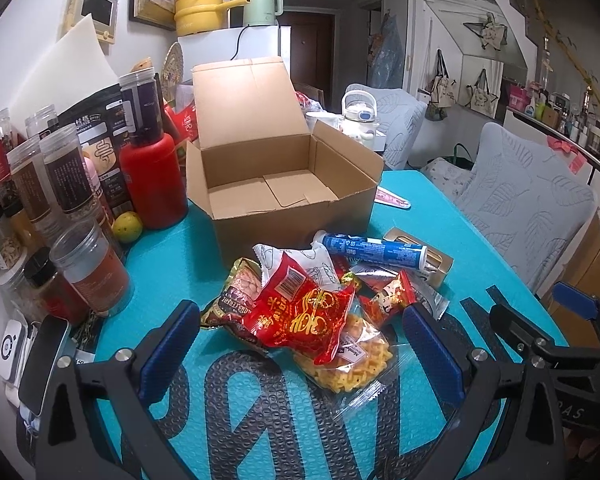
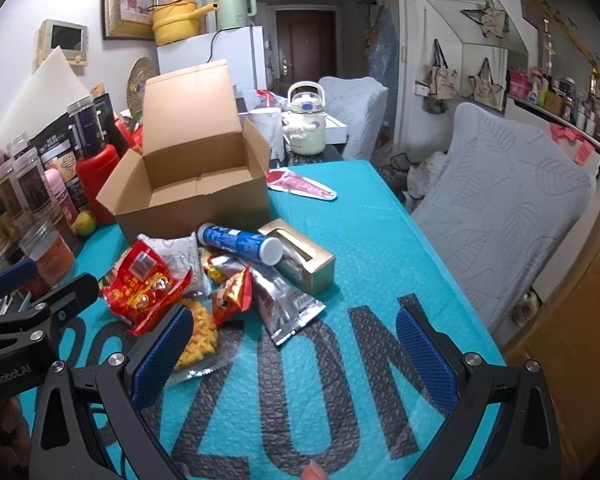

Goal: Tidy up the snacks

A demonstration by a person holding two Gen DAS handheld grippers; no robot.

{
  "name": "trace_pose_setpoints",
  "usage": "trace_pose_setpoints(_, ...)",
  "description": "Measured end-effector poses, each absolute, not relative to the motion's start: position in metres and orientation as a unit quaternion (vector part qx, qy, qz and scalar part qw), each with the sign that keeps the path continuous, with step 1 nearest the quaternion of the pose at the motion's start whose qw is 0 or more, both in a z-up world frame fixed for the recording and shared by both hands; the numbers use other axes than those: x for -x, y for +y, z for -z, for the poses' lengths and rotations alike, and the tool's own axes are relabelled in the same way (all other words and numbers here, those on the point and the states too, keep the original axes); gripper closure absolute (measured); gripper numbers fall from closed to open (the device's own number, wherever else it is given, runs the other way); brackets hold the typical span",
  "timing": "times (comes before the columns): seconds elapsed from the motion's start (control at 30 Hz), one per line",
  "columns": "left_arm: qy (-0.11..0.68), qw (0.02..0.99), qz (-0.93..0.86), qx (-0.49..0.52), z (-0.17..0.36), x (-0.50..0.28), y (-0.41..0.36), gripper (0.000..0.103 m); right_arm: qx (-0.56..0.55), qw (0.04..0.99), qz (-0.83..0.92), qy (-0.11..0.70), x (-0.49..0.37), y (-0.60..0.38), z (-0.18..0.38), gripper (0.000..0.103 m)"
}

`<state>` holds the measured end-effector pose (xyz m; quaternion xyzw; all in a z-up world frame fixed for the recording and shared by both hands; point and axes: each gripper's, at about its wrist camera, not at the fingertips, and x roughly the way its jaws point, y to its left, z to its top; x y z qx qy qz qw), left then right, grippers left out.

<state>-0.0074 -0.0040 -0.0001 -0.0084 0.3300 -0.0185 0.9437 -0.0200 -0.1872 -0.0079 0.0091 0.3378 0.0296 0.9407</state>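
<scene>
An open, empty cardboard box (image 1: 268, 184) (image 2: 188, 184) stands on the teal mat, lid raised. In front of it lies a pile of snacks: a red packet (image 1: 300, 308) (image 2: 148, 284), a clear bag of yellow crisps (image 1: 348, 360) (image 2: 198, 332), a blue tube (image 1: 372, 246) (image 2: 240, 240), a gold box (image 1: 424, 256) (image 2: 304, 260) and a silver sachet (image 2: 288, 304). My left gripper (image 1: 300, 360) is open, its fingers on either side of the near end of the pile. My right gripper (image 2: 292, 356) is open and empty, to the right of the pile.
Several jars (image 1: 60, 184) and a red bottle (image 1: 152, 180) crowd the table's left side. A lime (image 1: 127, 227) lies beside them. A red-white wrapper (image 2: 300, 186) lies right of the box. Grey-covered chairs (image 2: 508, 192) stand along the right edge.
</scene>
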Motion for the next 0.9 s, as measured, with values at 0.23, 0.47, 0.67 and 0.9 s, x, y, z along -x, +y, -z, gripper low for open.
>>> trace_pose_setpoints(0.23,0.337,0.941,0.018,0.009,0.001,0.003,-0.003,0.0,-0.011,0.94,-0.03,0.34,0.018,-0.187,0.011,0.0)
trace_pose_setpoints(0.47,0.341,0.94,0.019,0.012,0.003,-0.002,0.001,0.0,-0.014,0.938,-0.027,0.345,0.013,-0.187,0.015,0.0)
trace_pose_setpoints(0.67,0.342,0.939,0.015,0.012,0.002,-0.006,0.004,0.0,-0.015,0.938,-0.031,0.346,0.008,-0.187,0.015,0.0)
trace_pose_setpoints(0.9,0.336,0.942,0.014,0.009,-0.002,-0.005,0.004,0.0,-0.015,0.94,-0.035,0.34,0.008,-0.187,0.01,0.0)
